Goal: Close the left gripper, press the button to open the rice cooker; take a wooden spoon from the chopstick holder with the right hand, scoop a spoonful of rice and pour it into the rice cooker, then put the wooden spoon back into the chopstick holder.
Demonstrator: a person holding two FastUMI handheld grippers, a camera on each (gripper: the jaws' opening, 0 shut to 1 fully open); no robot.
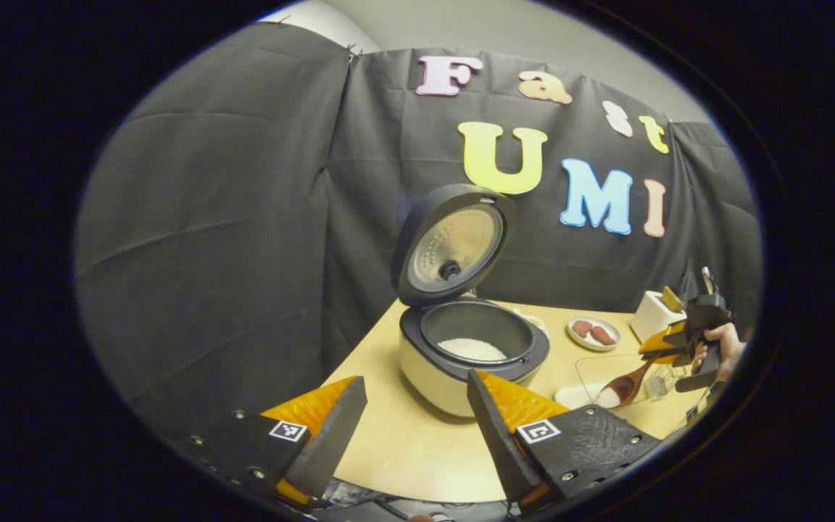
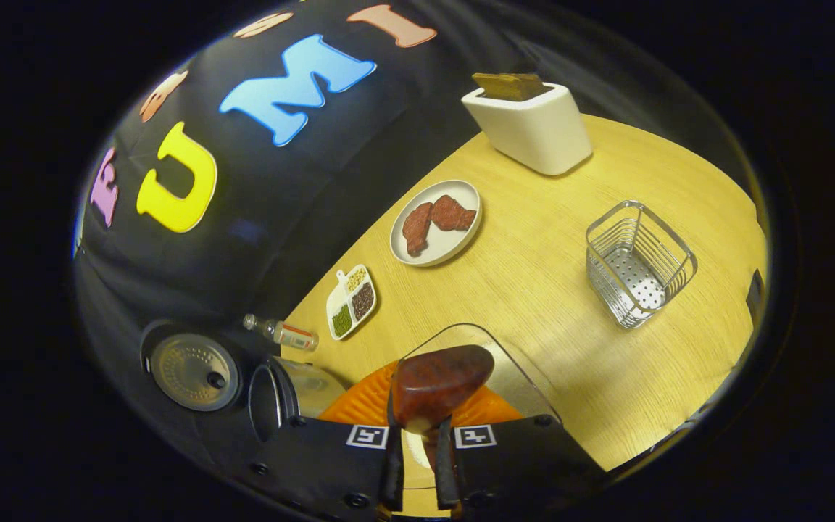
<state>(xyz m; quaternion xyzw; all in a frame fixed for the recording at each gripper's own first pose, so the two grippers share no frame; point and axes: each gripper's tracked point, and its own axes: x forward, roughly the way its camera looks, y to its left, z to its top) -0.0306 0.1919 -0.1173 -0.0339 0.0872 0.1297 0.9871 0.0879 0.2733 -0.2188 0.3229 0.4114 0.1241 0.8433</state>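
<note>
Right hand-held gripper (image 2: pixel 417 464): narrow, clamped on wooden spoon (image 2: pixel 435 388) handle, bowl over clear rice container (image 2: pixel 526 377); spoon judged light, stiff, smooth; hold mid-handle; left hand-held gripper (image 1: pixel 414 428) wide, before open rice cooker (image 1: pixel 472 344).

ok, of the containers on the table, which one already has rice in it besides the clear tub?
The open rice cooker: white rice lies in its dark inner pot. The wire chopstick holder stands empty.

Left tool (image 1: pixel 417 428): fingers spread wide apart, nothing between them, held level and pointing forward. Right tool (image 2: pixel 420 464): fingers drawn close together, clamped on a narrow handle, pointing downward. In the left gripper view, a hand (image 1: pixel 723 348) grips the right tool (image 1: pixel 660 349) at far right.
</note>
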